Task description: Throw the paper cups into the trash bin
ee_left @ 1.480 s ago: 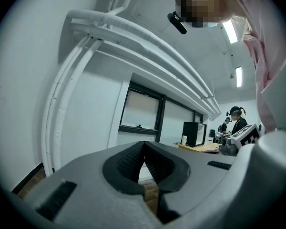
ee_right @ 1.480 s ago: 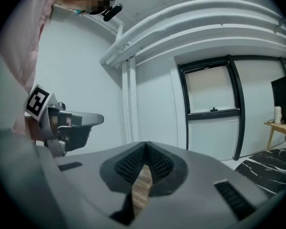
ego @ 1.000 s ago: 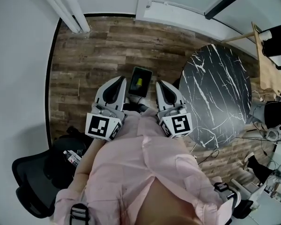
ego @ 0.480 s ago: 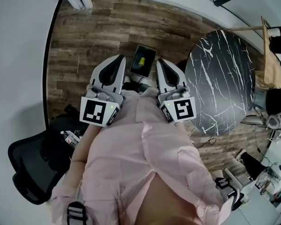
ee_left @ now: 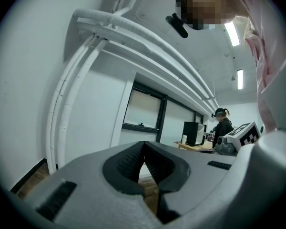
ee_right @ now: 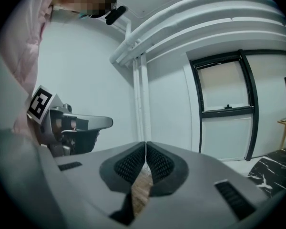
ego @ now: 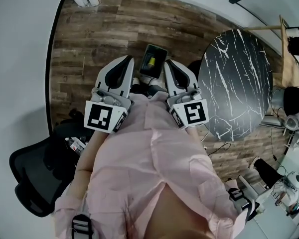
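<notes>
I see the trash bin [ego: 153,60] mouth-up on the wood floor [ego: 99,39], long axis running forward between the left gripper [ego: 125,62] and right gripper [ego: 169,66] — both side by side, pointing forward, jaws pressed together, empty.

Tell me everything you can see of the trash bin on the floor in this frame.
The trash bin is a small, dark, rectangular container with an open top. It stands upright on the wood-plank floor, left of the black marble table, and is seen from above. Something yellow lies inside; what it is cannot be told. Only the floor visibly touches it.
</notes>
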`<state>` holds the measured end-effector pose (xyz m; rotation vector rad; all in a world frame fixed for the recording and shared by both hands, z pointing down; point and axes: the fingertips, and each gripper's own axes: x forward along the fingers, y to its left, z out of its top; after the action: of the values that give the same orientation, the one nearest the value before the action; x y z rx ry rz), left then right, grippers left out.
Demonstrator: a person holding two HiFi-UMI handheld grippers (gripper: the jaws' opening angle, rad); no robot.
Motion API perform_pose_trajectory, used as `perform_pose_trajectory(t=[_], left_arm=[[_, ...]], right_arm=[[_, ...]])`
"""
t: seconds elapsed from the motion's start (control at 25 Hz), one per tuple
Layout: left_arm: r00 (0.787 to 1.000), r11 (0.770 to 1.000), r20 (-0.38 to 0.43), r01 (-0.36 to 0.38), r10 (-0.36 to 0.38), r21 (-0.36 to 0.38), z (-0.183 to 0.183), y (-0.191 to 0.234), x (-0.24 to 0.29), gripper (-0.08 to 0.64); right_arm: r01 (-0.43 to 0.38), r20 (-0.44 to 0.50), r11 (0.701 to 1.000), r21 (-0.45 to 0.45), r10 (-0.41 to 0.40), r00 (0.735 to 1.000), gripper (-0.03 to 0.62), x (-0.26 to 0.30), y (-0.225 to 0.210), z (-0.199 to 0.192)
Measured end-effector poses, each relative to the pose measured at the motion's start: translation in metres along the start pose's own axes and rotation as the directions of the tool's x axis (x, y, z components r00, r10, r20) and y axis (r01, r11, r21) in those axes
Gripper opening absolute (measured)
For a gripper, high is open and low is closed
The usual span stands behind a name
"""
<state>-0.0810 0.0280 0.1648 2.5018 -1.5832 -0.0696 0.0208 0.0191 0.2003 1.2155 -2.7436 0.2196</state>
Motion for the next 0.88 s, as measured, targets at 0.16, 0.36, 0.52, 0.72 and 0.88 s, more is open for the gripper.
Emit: perform_pose_trajectory(t=[0.16, 0.36, 0.52, 0.72, 0.88], left_arm=[[1.0, 1.0, 0.009, -0.005, 0.006, -0.019, 0.002, 0.0, 0.001, 0.015], [1.0, 0.999, -0.005, -0.008, 0.007, -0.043, 0.002, 0.001, 0.0, 0.015], [1.0, 0.999, -0.014, -0.002, 0.002, -0.044, 0.001, 0.0, 0.007, 0.015], [0.999, 1.0, -0.036, 0.022, -0.022, -0.01, -0.003, 0.005, 0.007, 0.015], [1.0, 1.0, -0.01, 0.025, -0.025, -0.007, 0.001, 0.006, 0.01, 0.015]], right_arm=[[-0.013, -0.027, 1.0, -0.019, 0.012, 1.0, 0.031, 0.004, 0.004, -0.003], [-0.032, -0.051, 0.999, -0.038, 0.03, 0.998, 0.031, 0.008, 0.011, -0.006], [-0.044, -0.065, 0.999, -0.03, 0.042, 0.997, 0.031, 0.012, 0.008, -0.008], [-0.066, -0.095, 0.997, -0.037, 0.062, 0.994, 0.031, 0.019, 0.017, -0.01], [-0.099, -0.104, 0.994, -0.056, 0.092, 0.99, 0.031, 0.025, 0.026, -0.007]])
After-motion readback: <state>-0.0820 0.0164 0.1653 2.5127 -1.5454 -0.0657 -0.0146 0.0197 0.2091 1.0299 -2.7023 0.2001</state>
